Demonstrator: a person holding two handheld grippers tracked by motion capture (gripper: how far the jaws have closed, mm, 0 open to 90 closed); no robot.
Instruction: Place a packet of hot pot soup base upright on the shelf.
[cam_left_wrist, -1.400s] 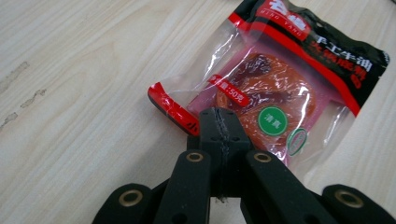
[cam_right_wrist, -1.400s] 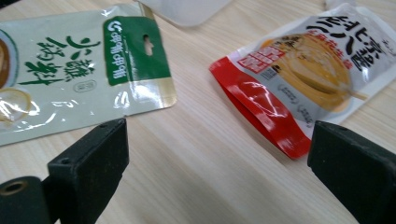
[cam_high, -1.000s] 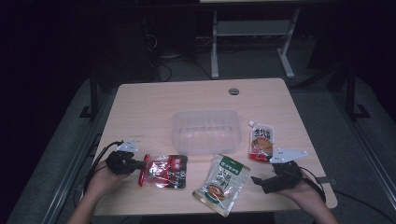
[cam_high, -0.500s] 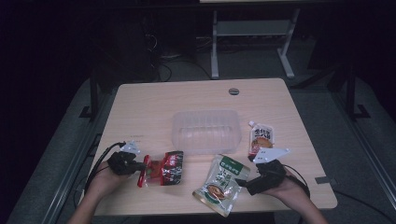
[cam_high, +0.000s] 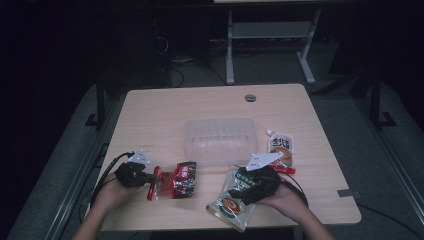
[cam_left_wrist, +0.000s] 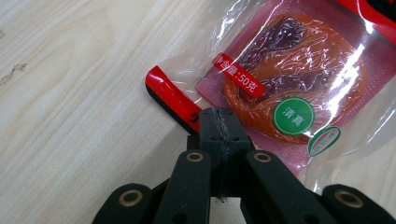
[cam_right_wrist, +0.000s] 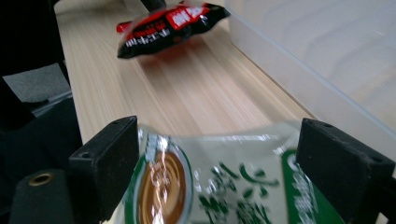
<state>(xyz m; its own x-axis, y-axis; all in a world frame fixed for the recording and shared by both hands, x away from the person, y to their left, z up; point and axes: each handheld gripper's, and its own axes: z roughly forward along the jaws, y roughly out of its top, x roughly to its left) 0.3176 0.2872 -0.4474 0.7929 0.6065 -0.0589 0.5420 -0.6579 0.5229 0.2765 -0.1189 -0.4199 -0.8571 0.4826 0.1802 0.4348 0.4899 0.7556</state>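
My left gripper (cam_high: 150, 179) (cam_left_wrist: 218, 122) is shut on the lower edge of a red food packet (cam_high: 176, 180) (cam_left_wrist: 285, 88), which is tilted up off the table at the front left. A green and white food packet (cam_high: 232, 200) (cam_right_wrist: 224, 186) lies at the front centre. My right gripper (cam_high: 239, 187) (cam_right_wrist: 219, 154) is open, with a jaw on each side of the green packet's end. In the right gripper view the red packet (cam_right_wrist: 168, 28) hangs farther off, above the wood.
A clear plastic tub (cam_high: 220, 140) (cam_right_wrist: 322, 51) stands in the middle of the wooden table (cam_high: 160, 120). An orange spouted pouch (cam_high: 282, 150) lies to its right. A round cable hole (cam_high: 250, 97) sits near the far edge. Cables trail off the table's left side.
My right gripper has moved left from the table's right side onto the green packet. The red packet's left end has lifted in my left gripper.
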